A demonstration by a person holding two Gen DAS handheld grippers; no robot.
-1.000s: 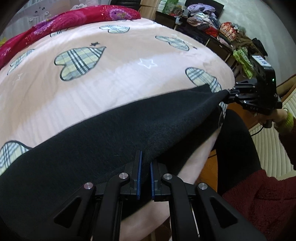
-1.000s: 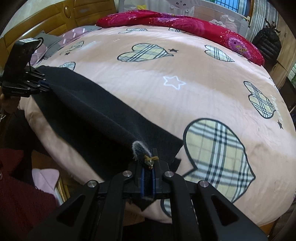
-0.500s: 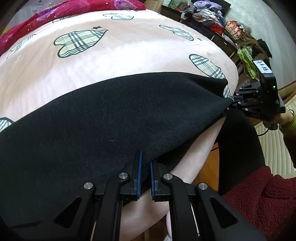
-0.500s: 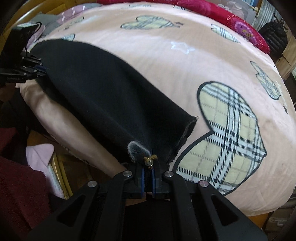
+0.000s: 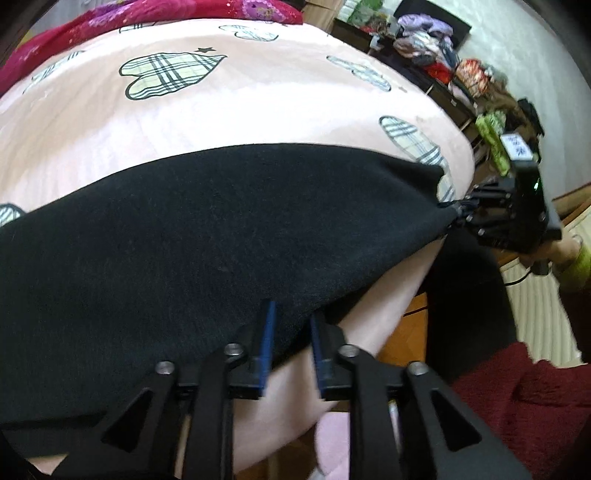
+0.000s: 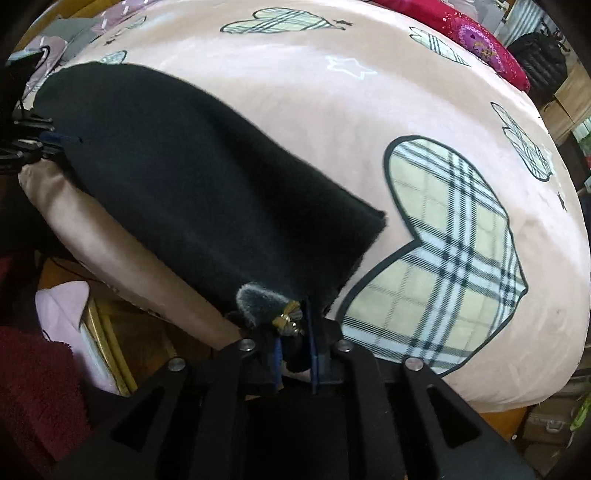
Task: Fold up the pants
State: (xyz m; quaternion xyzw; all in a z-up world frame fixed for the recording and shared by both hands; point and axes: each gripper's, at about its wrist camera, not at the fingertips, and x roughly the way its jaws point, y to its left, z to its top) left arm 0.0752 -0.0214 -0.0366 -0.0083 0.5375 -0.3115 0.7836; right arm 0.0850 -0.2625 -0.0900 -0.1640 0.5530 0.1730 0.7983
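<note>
Black pants (image 5: 221,240) lie flat along the near edge of the pink heart-print bed sheet (image 5: 258,110). My left gripper (image 5: 290,317) sits at one end, jaws opening, blue pads apart, cloth edge loose between them. In the right wrist view the pants (image 6: 203,184) stretch away to the left gripper (image 6: 55,138). My right gripper (image 6: 293,325) is at the other end, jaws opening, with bunched cloth in the gap. A grey fuzzy trim (image 6: 258,299) with a gold bow (image 6: 286,317) sits there. From the left wrist view, the right gripper (image 5: 456,214) touches the pants' far corner.
A red floral blanket (image 5: 147,11) lies along the bed's far side. Piled clothes fill a shelf (image 5: 443,62) at the right. A person's dark red sleeve (image 5: 535,398) and black-clad leg (image 5: 469,295) stand by the bed. A black padded jacket (image 6: 543,59) hangs beyond the bed.
Both grippers sank toward the bed and the raised pants now lie flat on the sheet. The jaws of both grippers have parted from shut.
</note>
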